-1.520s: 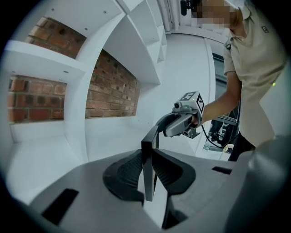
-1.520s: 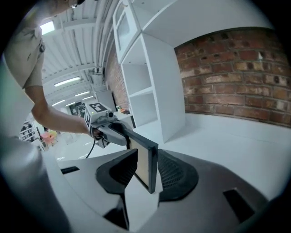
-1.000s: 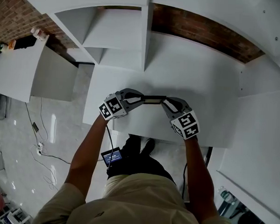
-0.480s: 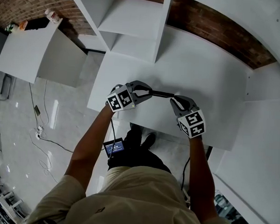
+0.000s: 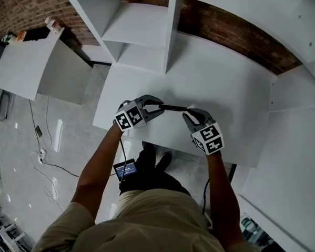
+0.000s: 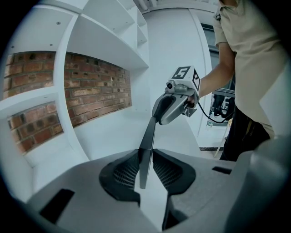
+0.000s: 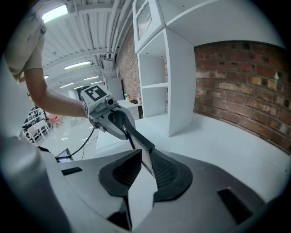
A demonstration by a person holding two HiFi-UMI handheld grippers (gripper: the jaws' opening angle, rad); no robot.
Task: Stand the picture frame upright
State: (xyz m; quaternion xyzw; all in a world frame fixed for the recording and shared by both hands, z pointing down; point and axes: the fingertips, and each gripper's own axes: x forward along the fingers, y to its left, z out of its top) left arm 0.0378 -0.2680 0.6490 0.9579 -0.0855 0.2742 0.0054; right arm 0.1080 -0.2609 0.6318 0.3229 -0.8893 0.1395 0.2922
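Grey ribbed pads of the left gripper point(image 6: 145, 169) are clamped tight on one end of the picture frame point(image 6: 146, 145), a thin dark slab that runs straight out from the jaws. At the other end, the right gripper point(image 7: 144, 166) has just been closing its jaws, and the same frame sits pinched between them. So the frame spans the gap between the two grippers, turned on its edge and leaning a little. From overhead it shows only as a narrow dark line. It sits low over the near part of the white table point(image 5: 222, 100), and whether its lower edge touches the top I cannot tell. Both forearms point(image 5: 100, 162) reach in from the near edge. Further out, a white shelf unit point(image 5: 141, 37) with open compartments stands on the far left of the table, well apart from the frame. A brick wall point(image 5: 230, 37) runs behind it. Off to the left there is a separate white side table point(image 5: 23, 68), with cables point(image 5: 45, 167) trailing across the glossy floor point(image 5: 19, 142) beside it.
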